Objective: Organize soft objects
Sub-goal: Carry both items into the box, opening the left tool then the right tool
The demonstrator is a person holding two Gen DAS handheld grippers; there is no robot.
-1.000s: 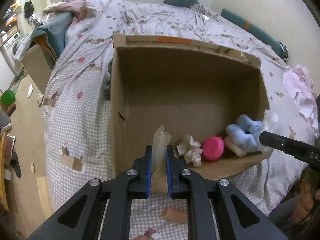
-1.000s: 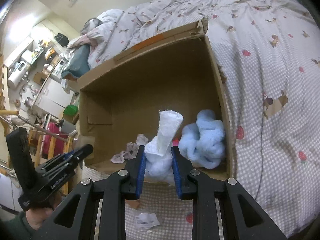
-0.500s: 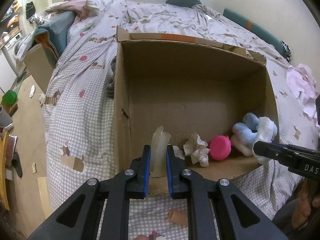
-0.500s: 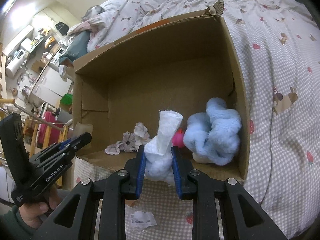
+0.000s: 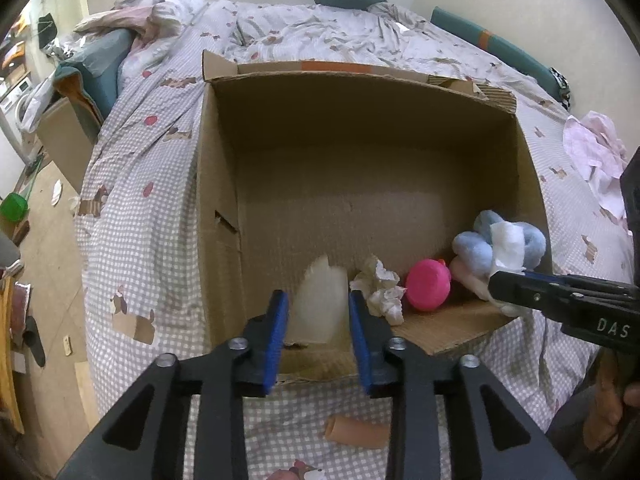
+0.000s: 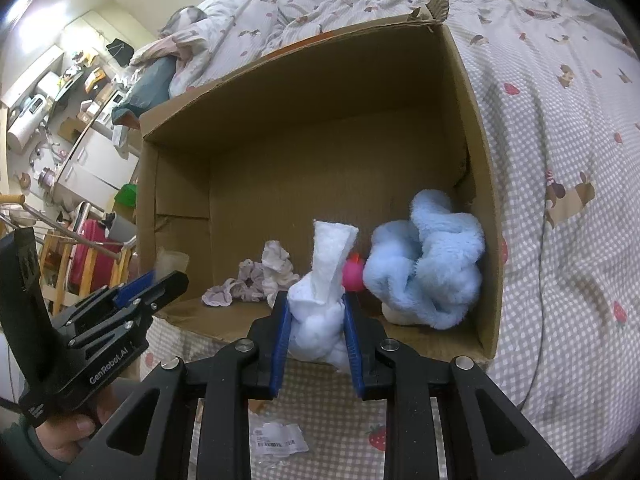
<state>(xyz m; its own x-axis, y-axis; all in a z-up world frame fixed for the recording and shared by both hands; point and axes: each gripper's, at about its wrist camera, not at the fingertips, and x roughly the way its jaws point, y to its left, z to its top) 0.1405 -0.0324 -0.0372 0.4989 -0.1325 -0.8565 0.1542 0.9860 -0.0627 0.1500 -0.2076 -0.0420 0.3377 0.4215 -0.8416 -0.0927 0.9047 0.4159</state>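
A pale translucent piece (image 5: 318, 306) stands upright at the cardboard box's (image 5: 218, 216) open front edge. A white fluffy wad (image 6: 320, 316) sits nearby, beside the blue plush (image 6: 428, 268).

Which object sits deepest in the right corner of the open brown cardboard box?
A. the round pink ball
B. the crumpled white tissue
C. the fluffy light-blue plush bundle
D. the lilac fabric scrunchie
C: the fluffy light-blue plush bundle lies against the right wall of the open brown cardboard box, with the round pink ball just left of it.
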